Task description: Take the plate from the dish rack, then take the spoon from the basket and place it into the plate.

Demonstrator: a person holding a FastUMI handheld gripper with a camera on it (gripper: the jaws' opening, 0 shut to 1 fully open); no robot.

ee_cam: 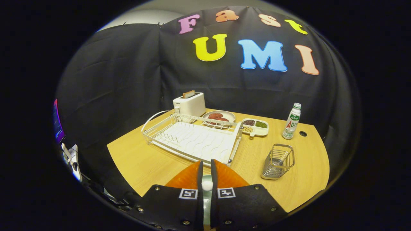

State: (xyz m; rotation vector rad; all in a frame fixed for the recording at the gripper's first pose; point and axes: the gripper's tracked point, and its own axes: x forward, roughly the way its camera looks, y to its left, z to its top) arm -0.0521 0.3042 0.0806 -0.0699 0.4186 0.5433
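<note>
My gripper (207,171) hovers over the near edge of the wooden table, its fingers drawn close with only a narrow gap. A small white rounded piece, seemingly the spoon (207,185), is pinched in that gap. Below it a pale greenish surface (207,208) shows through the slit; it may be the plate, mostly hidden by the fingers. Just beyond the fingertips lies the white wire dish rack (192,138), with no plate in it. The metal wire basket (278,161) stands to the right of the fingers, nothing sticking out of it.
Behind the rack stand a white toaster (190,104) with bread in it, a plate with brown patties (219,117) and a divided tray of grains (255,126). A small bottle (291,121) stands at the back right by a cable hole (302,133).
</note>
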